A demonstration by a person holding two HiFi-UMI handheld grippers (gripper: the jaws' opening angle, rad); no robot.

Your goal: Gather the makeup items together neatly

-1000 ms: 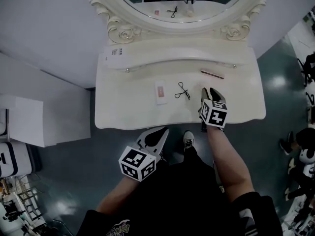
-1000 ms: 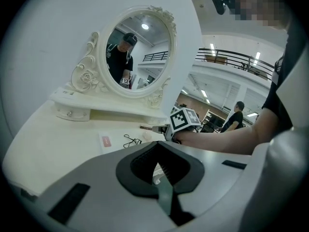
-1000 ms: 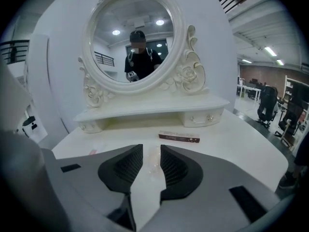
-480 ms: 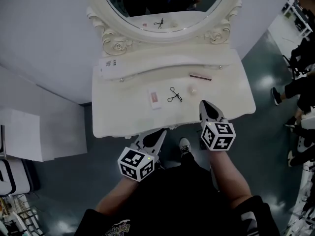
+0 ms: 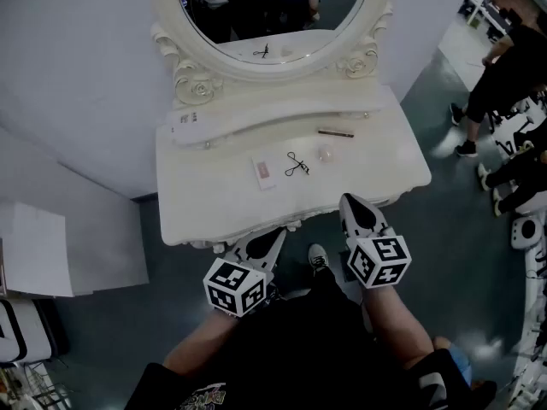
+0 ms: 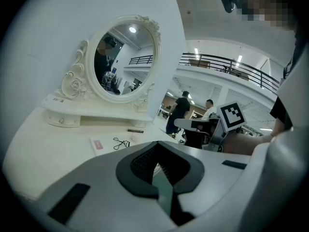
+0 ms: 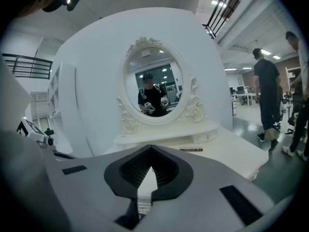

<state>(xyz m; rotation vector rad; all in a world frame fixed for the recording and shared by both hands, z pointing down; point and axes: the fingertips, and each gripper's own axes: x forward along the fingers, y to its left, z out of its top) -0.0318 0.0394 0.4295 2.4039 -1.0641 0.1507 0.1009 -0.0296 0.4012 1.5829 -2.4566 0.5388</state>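
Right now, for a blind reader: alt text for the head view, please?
A white dressing table with an oval mirror holds a pink-labelled packet, an eyelash curler, a pale round item and a slim brown stick. The left tool and right tool hover shut off its near edge.

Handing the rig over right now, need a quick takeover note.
Left gripper: shut, empty, just off the white dressing table's front edge.
Right gripper: shut, empty, at the same edge.
Things: pink-and-white flat packet, black eyelash curler and small pale round pot lie close in a row mid-table; slim dark stick lies apart, behind the pot.
Done: three items grouped.
To do: probably bring the stick in beside them.
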